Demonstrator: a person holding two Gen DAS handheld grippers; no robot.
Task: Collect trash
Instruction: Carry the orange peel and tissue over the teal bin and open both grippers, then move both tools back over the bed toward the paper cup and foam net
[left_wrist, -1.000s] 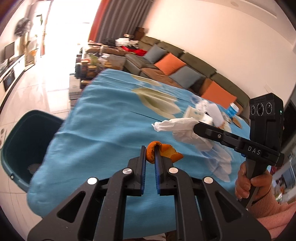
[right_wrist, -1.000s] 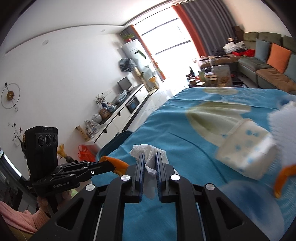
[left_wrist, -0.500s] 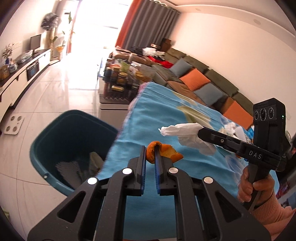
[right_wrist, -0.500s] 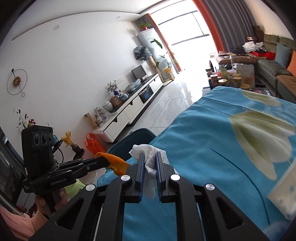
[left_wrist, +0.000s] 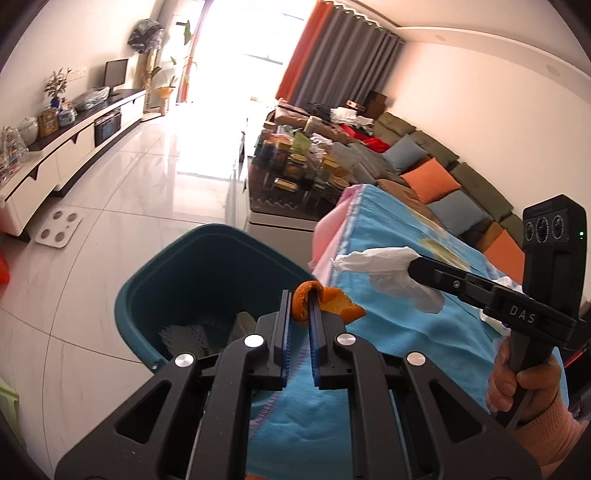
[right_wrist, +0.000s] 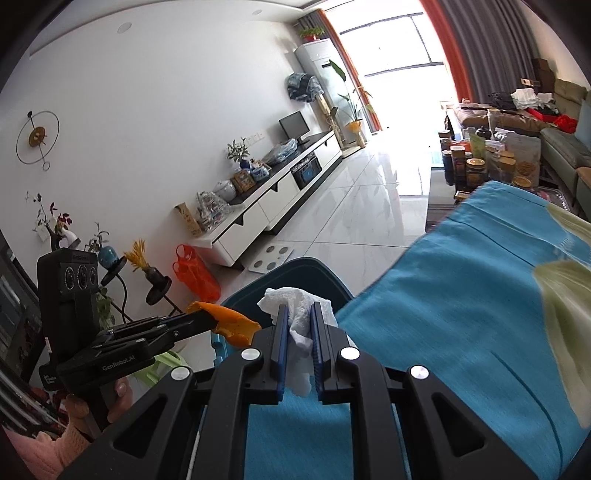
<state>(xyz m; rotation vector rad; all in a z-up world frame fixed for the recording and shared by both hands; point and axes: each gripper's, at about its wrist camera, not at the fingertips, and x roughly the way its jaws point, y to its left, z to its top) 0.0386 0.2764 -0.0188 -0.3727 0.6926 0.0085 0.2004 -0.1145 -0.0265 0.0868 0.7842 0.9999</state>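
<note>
- Orange peel (left_wrist: 308, 297) sits pinched in my left gripper (left_wrist: 298, 314), at the near rim of the teal bin (left_wrist: 177, 273).
- Tissue (right_wrist: 299, 314) is clamped in my right gripper (right_wrist: 297, 332); neither is dropped yet.

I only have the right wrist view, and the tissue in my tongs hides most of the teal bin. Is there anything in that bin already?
Observer: Yes. The left wrist view looks into the teal bin, and pale crumpled trash lies at its bottom.
Operator: Is my tissue over the opening?
Observer: Not from that view. The tissue in the right tongs hangs above the blue cloth at the table's corner, to the side of the bin.
Operator: And the orange peel?
Observer: The left tongs are shut on the orange peel, roughly over the bin's rim where it meets the cloth.
</note>
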